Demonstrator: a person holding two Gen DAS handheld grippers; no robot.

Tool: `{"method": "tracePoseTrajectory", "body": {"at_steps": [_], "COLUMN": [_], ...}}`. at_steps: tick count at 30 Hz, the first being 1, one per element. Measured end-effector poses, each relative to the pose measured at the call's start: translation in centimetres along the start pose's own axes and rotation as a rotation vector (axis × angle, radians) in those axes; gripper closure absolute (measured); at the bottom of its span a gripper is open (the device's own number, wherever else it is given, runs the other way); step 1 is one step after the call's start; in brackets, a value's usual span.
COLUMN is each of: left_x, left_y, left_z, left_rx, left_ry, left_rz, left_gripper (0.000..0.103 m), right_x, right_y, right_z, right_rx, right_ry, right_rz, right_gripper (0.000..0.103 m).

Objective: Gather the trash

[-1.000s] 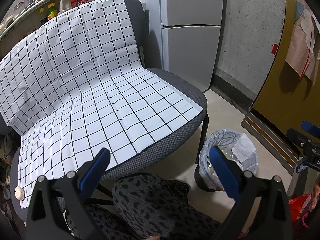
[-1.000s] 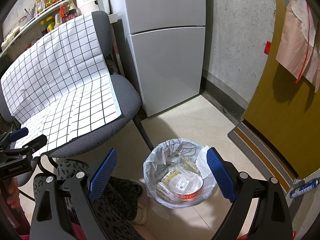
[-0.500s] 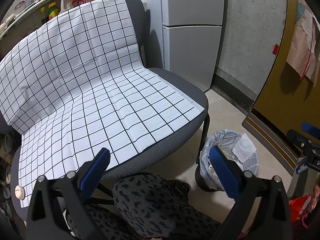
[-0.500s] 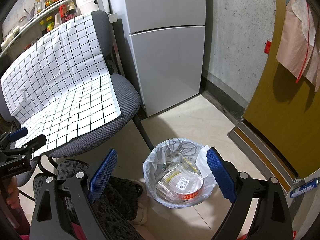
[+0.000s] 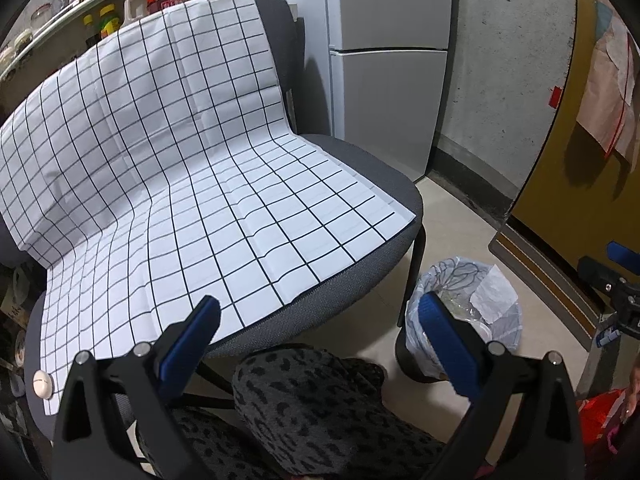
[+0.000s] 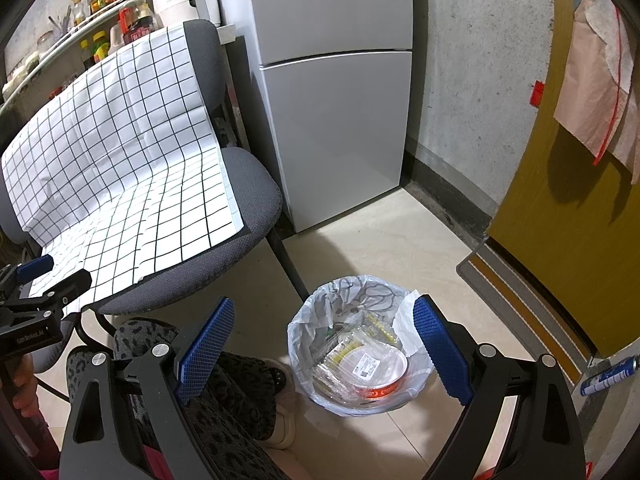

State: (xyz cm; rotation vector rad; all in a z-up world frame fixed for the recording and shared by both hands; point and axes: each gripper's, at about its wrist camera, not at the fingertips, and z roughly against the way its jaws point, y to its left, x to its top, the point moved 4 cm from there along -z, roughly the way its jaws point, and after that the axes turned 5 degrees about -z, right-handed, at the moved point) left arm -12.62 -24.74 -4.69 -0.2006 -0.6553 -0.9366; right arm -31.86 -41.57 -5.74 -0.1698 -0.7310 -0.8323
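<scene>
Both claws unmoved, splayed: crinkly-lined round bin (image 6: 360, 344), gridded sheet (image 5: 192, 184).

No readable text, label on container lid (image 6: 366, 364) in bin too small

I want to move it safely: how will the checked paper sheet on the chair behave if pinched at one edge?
The checked sheet probably flops: it already bends over the chair. Creases suggest thin, light paper that may tear.

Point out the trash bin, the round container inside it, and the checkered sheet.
trash bin (image 6: 304, 332), right wrist view, left rim of the liner
round container (image 6: 374, 368), right wrist view, labelled top
checkered sheet (image 5: 224, 216), left wrist view, part on the seat
</scene>
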Motion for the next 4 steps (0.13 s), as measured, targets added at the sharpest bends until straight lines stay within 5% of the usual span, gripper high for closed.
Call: {"method": "tracePoseTrajectory", "body": {"at_steps": [4], "left_x": [-0.17], "left_y": [0.99], "left_z": [-0.42], "left_rx": [0.002], "left_ry": [0.013], "left_rz": [0.025], "left_gripper": [0.007], "right_x": [-0.08], "right_y": [0.89], "right_z": [-0.39], "right_rx": [0.004], "right_ry": [0.006], "right_rz": [0.006], "right_gripper": [0.013]}}
